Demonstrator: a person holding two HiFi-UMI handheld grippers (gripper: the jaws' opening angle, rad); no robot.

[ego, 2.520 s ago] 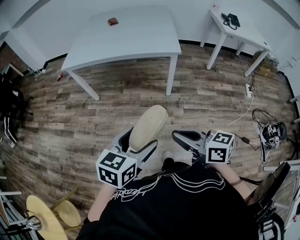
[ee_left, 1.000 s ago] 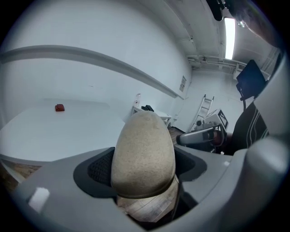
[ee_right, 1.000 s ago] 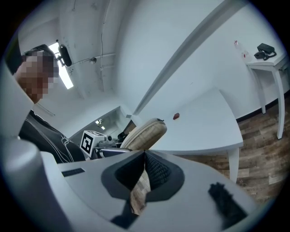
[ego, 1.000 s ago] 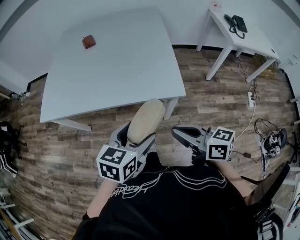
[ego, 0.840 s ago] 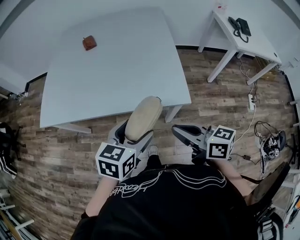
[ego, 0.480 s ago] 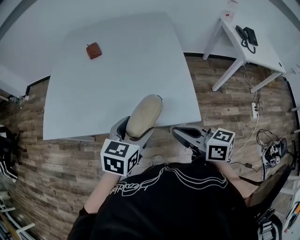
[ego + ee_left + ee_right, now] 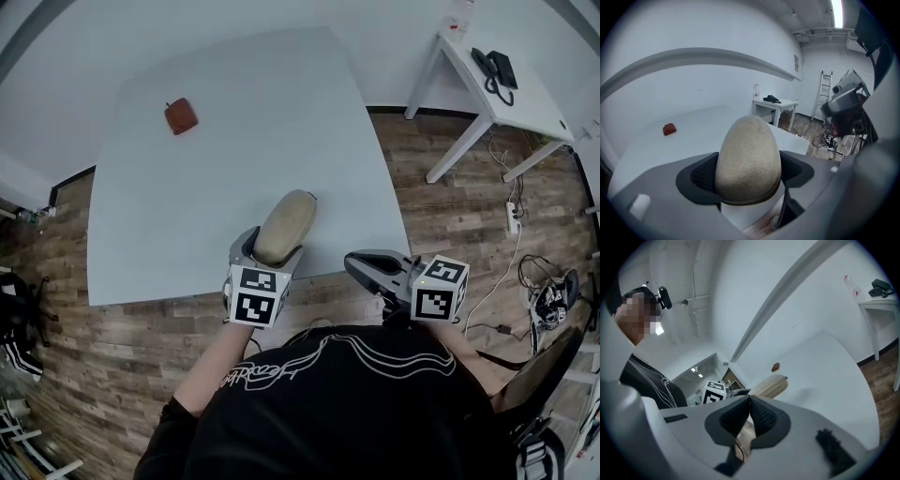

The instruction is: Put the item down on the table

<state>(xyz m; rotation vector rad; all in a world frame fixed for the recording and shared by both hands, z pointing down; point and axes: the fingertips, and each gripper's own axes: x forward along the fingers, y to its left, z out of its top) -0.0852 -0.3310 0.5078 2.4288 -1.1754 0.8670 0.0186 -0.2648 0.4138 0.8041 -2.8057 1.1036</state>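
Moved: the white bench (image 7: 216,141), far off in the earlier head views, now fills the middle of the frame. The left gripper (image 7: 265,251), which hung over the wood floor, now reaches past the bench's near edge.
Left gripper: clenched on the tan oblong item (image 7: 284,227), with the dark pads pressing both of its flanks.
Item: at lower centre of the head view, above the bench's near part, long axis pointing up the frame. Whether it touches the top I cannot tell.
Why held so: the grip sits on the item's rear half, so the free end leads out over bare bench, probably to lay it flat.
Right gripper (image 7: 361,267): jaws pressed together on nothing, parked at lower right beside the bench edge, out of the way.
Small red-brown object (image 7: 180,115): upper left on the bench, well apart from the item.
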